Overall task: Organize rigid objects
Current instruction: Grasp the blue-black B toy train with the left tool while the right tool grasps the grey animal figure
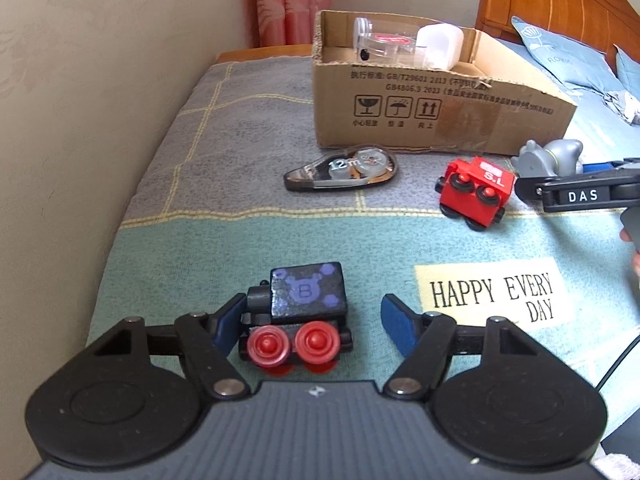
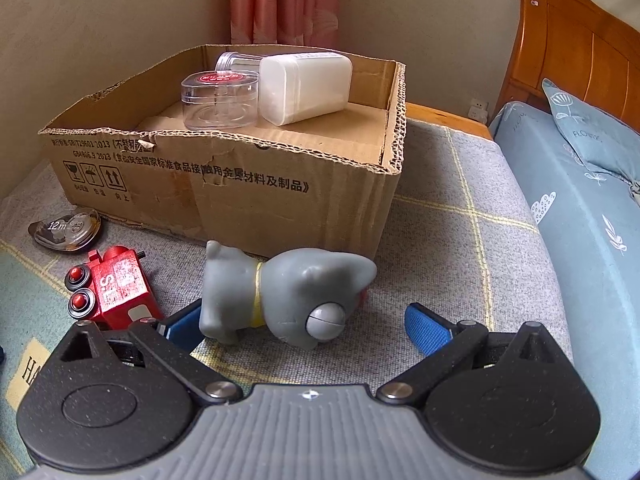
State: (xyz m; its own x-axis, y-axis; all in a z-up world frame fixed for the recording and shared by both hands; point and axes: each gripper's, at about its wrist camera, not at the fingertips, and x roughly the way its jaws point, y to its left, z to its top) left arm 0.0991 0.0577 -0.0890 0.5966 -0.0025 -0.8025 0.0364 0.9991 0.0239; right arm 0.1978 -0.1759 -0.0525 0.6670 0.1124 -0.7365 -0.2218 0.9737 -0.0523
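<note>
The left tool sits around the black toy train on the bed, left pad touching, right pad apart. Squeeze its sides evenly (not the wheels). The right tool is wide around the gray toy dog.

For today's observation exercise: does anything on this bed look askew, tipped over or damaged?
Yes. The red toy train car lies tipped on its side, wheels facing outward. The grey toy animal also lies on its side beside the cardboard box, whose cut rim is ragged and torn.
</note>
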